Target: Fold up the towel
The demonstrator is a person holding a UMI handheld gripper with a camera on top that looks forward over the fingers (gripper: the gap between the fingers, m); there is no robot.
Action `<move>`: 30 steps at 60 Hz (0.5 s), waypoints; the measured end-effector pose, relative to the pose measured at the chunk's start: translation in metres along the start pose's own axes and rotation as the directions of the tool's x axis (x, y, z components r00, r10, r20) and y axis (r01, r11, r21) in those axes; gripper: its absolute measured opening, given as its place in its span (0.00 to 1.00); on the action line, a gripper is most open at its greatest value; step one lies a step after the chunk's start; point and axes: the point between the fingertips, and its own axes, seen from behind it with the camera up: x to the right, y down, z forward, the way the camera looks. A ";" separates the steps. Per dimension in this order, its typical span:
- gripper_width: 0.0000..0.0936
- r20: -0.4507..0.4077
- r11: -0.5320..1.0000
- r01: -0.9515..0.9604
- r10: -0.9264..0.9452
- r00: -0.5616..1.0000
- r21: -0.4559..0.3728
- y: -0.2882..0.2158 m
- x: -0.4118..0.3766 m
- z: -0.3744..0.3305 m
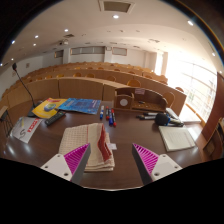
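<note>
A folded towel (90, 145), beige with a red band, lies on the dark brown table (125, 135), just ahead of my left finger and partly behind it. My gripper (112, 162) is open and empty, its two pink pads far apart. The left pad (72, 162) overlaps the towel's near left corner. The right pad (148, 160) stands over bare table, apart from the towel.
Beyond the towel lie a blue and yellow sheet (65, 106), small bottles (106, 117), a white box (25, 128) at the left, a dark object (165, 119) and a white paper (178, 138) at the right. Rows of wooden desks (90, 85) stand behind.
</note>
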 end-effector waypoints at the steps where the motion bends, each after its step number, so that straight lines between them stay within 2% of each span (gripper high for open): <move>1: 0.91 0.004 1.000 0.002 -0.002 1.000 -0.001 0.000 -0.002 -0.006; 14: 0.91 0.040 1.000 -0.017 0.017 0.999 -0.004 0.010 -0.030 -0.084; 30: 0.91 -0.028 0.999 -0.011 0.012 1.000 0.040 0.027 -0.055 -0.177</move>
